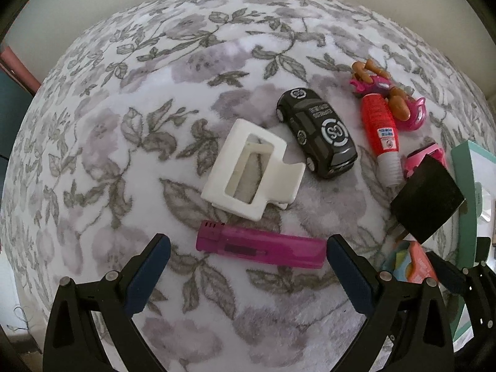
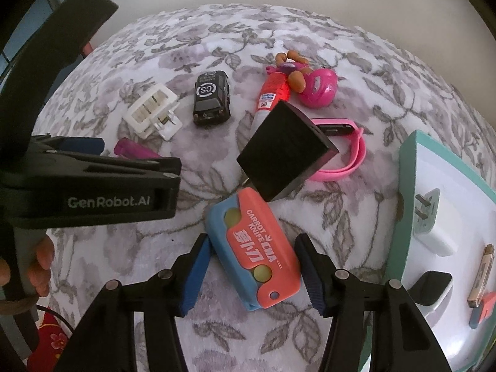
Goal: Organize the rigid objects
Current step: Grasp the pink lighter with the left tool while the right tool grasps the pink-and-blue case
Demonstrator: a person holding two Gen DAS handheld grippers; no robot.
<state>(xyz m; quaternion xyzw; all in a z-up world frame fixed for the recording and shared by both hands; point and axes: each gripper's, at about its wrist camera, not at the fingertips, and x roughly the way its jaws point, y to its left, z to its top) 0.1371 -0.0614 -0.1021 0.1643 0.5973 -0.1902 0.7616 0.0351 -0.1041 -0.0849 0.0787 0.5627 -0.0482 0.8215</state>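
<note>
- Tray [image 2: 406, 167] already holds a plug and small bits.
- Lighter [image 1: 260, 248], clip [image 1: 251, 167], toy car [image 1: 316, 133] still lie loose.
- Left gripper [image 1: 248, 260] spread wide; right gripper [image 2: 252, 266] straddling the toy knife [image 2: 254, 248], pads not visibly touching.

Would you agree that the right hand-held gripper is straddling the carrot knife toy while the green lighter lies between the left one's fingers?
Not quite: the lighter is magenta, not green, as the left wrist view shows. The right hand-held gripper does straddle the carrot knife toy, and the lighter lies at the left hand-held gripper.
</note>
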